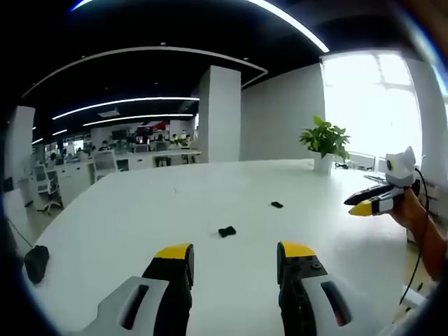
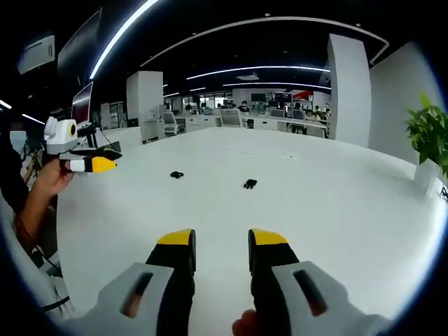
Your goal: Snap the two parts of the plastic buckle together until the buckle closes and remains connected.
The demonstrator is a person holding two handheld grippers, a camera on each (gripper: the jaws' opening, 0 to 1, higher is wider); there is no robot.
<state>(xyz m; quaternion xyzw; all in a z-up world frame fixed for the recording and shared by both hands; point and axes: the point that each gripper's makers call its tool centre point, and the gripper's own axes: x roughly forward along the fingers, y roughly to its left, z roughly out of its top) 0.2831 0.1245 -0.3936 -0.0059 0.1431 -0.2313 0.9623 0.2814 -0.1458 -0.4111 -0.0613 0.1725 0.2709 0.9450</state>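
Observation:
Two small black buckle parts lie apart on the white table (image 1: 140,210). In the left gripper view one buckle part (image 1: 226,232) lies just ahead of my left gripper (image 1: 235,252), which is open and holds nothing; the other buckle part (image 1: 276,205) lies farther off to the right. My right gripper (image 1: 378,203) hovers at the table's right edge, held by a hand. In the right gripper view my right gripper (image 2: 221,239) is open and holds nothing, well short of both buckle parts (image 2: 250,184) (image 2: 176,175). My left gripper (image 2: 87,164) hovers at the left.
A potted plant (image 1: 325,140) (image 2: 428,133) stands near the table's far corner. A dark object (image 1: 35,262) sits off the table's left edge. Office desks and chairs fill the background beyond a white pillar (image 1: 220,115).

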